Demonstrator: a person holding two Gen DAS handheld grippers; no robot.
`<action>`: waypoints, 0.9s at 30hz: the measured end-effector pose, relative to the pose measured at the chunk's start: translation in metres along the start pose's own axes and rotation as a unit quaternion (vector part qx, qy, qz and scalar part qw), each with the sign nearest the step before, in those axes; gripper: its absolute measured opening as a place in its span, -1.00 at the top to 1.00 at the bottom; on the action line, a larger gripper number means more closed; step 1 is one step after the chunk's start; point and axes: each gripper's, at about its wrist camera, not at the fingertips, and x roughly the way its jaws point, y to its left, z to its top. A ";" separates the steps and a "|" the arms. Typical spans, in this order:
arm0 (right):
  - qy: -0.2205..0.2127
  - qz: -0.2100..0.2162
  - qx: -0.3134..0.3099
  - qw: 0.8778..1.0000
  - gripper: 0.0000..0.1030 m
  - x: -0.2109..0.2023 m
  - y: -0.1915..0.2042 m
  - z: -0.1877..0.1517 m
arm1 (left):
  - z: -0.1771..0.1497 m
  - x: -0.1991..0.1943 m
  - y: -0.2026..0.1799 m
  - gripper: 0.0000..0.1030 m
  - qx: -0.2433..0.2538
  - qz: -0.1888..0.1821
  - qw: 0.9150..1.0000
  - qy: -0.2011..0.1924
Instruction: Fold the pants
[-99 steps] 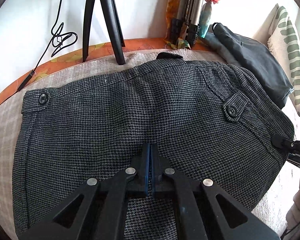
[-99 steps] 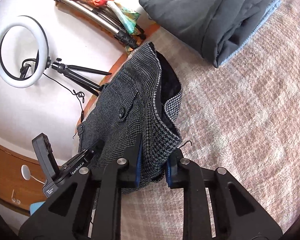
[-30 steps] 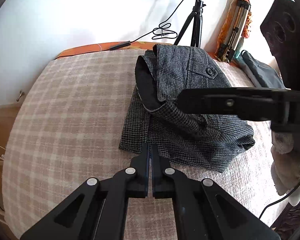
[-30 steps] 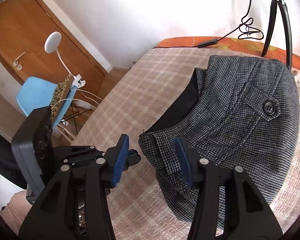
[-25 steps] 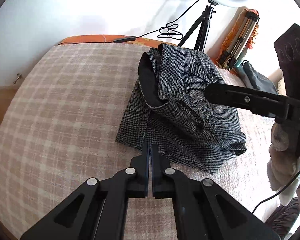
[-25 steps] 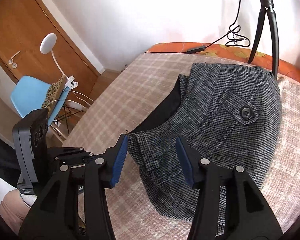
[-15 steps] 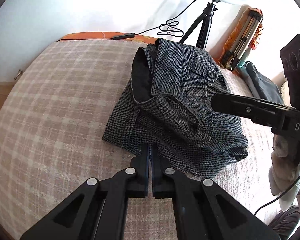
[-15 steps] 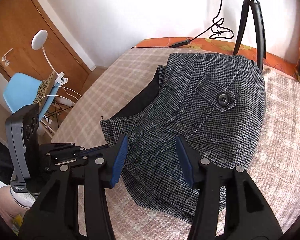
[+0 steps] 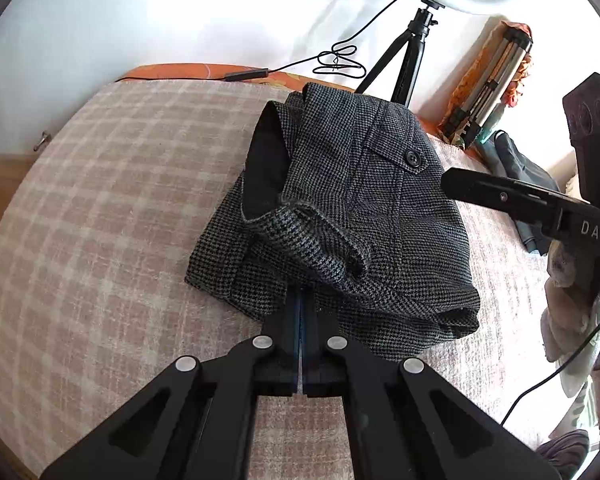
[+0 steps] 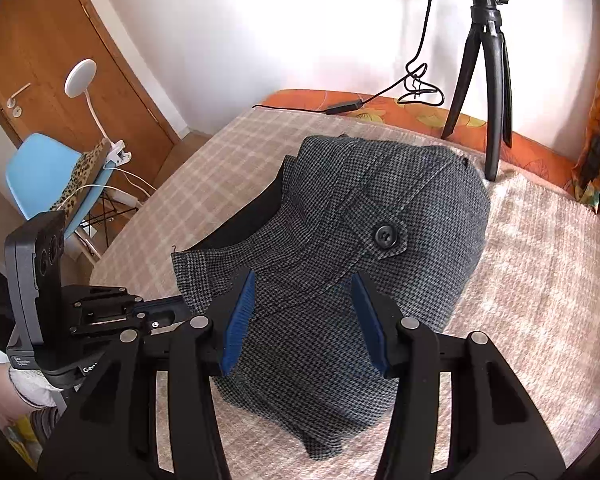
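One pair of pants (image 9: 364, 216) lies folded in a bundle on the blanket (image 9: 100, 208), one button (image 9: 411, 156) showing. My left gripper (image 9: 300, 304) has its jaws pressed together at the bundle's 6 o'clock edge; whether cloth is pinched I cannot tell. My right gripper (image 10: 304, 308) hangs over the pants with jaws spread wide. One tripod (image 10: 486, 76) stands at 1 o'clock.
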 end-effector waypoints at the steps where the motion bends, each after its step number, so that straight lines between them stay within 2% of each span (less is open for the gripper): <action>1: 0.000 -0.003 -0.001 1.000 -0.01 -0.001 -0.004 0.003 | -0.002 -0.001 0.001 1.00 -0.003 0.001 1.000 0.001; 5: 0.001 -0.012 -0.005 1.000 -0.01 0.000 -0.017 0.014 | -0.005 -0.011 -0.002 1.00 0.002 0.026 0.999 -0.040; 10: 0.007 -0.010 -0.018 1.000 -0.01 0.007 -0.028 0.026 | -0.002 -0.012 0.007 1.00 -0.037 0.024 0.998 -0.042; 12: 0.017 -0.010 -0.030 0.999 -0.01 0.013 -0.034 0.035 | -0.004 -0.011 0.013 1.00 -0.063 0.013 0.997 -0.033; 14: 0.027 -0.008 -0.045 0.999 -0.03 0.019 -0.041 0.045 | -0.007 -0.013 0.018 1.00 -0.087 0.016 0.996 -0.033; 15: 0.033 -0.007 -0.051 0.998 -0.10 0.022 -0.045 0.051 | -0.009 -0.014 0.020 1.00 -0.094 0.010 0.995 -0.032; 17: 0.039 0.000 -0.058 0.998 -0.49 0.029 -0.056 0.063 | -0.011 -0.013 0.024 1.00 -0.114 -0.006 0.993 -0.021; 21: 0.058 -0.017 -0.073 0.996 -0.65 0.048 -0.072 0.078 | -0.013 -0.013 0.029 1.00 -0.145 -0.014 0.989 -0.024; 24: 0.086 -0.002 -0.090 0.992 -0.67 0.067 -0.079 0.085 | -0.008 -0.008 0.037 1.00 -0.175 -0.028 0.984 -0.018; 27: 0.097 0.008 -0.110 0.989 -0.88 0.079 -0.078 0.085 | -0.002 -0.001 0.044 1.00 -0.188 -0.033 0.982 -0.005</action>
